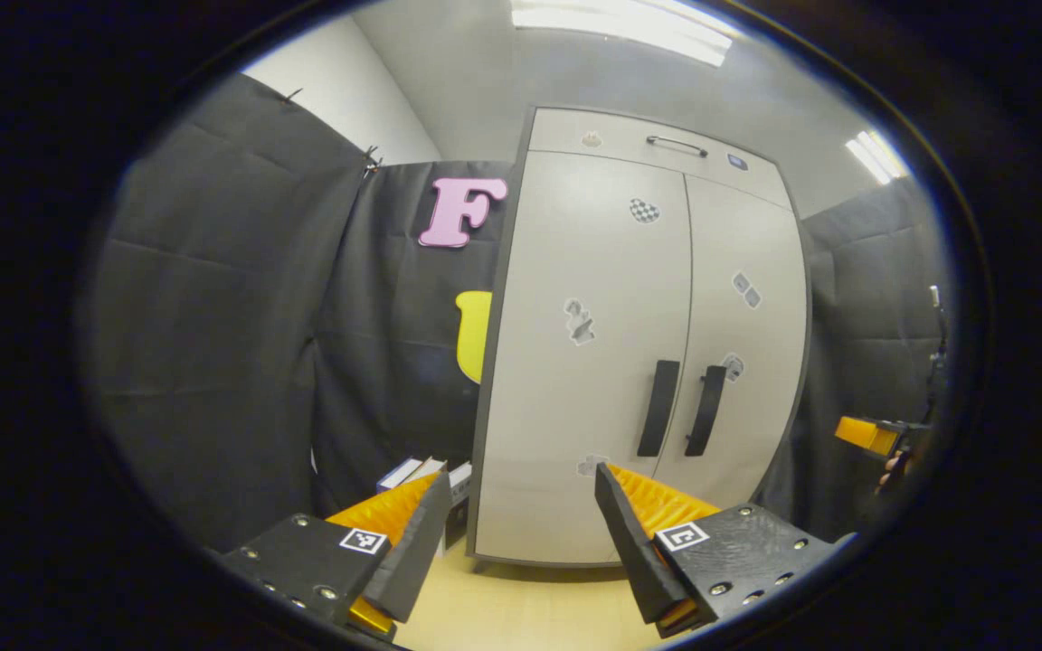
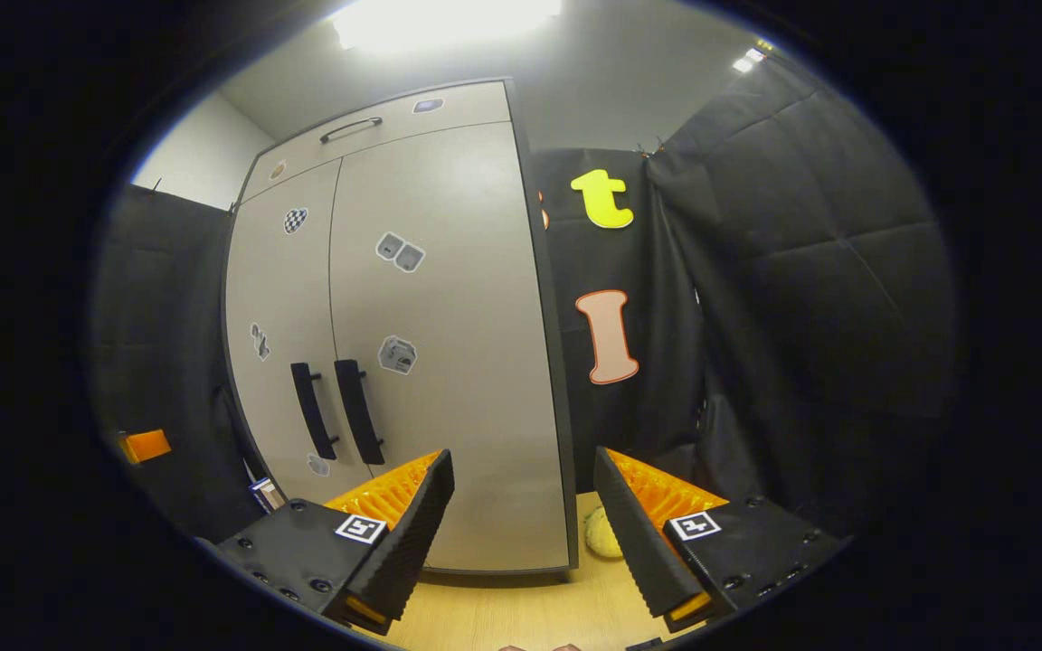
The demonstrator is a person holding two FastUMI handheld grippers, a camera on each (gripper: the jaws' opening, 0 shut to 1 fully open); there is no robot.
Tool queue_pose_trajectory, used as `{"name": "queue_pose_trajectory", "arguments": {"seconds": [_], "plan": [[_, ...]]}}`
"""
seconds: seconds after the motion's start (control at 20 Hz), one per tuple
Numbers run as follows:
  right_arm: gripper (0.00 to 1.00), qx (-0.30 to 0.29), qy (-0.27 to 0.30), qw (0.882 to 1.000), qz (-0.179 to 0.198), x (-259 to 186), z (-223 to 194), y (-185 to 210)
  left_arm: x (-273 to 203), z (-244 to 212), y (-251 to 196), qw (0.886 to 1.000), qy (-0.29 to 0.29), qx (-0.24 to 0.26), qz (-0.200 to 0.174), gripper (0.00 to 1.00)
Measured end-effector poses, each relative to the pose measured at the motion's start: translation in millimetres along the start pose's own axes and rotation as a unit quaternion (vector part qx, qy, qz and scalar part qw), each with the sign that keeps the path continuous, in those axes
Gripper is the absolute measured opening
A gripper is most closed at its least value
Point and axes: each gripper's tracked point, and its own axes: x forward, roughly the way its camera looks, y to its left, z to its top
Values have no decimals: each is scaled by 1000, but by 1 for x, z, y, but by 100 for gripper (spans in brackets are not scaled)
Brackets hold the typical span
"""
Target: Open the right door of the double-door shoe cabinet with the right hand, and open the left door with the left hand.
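Cabinet (image 1: 639, 362) stands ahead on the wood floor (image 1: 521, 606), both doors closed, 2 black handles side by side at the centre seam. Step in hand: approach, nothing gripped yet. Left gripper (image 1: 521, 524) hangs well short of the left door (image 1: 589, 362), jaws spread and empty. Right gripper (image 2: 521, 515) likewise, jaws spread, pointing past the right door (image 2: 449, 344) edge. Next move, by my reading: swing the right gripper toward the right handle (image 2: 358, 411), straddle it, close, pull. Left handle (image 1: 658, 409) after.
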Motion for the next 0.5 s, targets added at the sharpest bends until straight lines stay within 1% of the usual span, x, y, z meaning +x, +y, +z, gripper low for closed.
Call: {"name": "queue_pose_trajectory", "arguments": {"seconds": [0.25, 0.45, 0.5], "plan": [[98, 13, 15, 998, 53, 17, -3, 17, 0, -8, -20, 1000, -2, 1, 21, 92], [98, 31, 15, 997, 72, 29, 2, 36, 4, -19, -33, 1000, 14, 11, 10, 93], [98, 36, 15, 996, 77, 33, 4, 43, 4, -22, -32, 1000, 18, 14, 10, 92]]}}
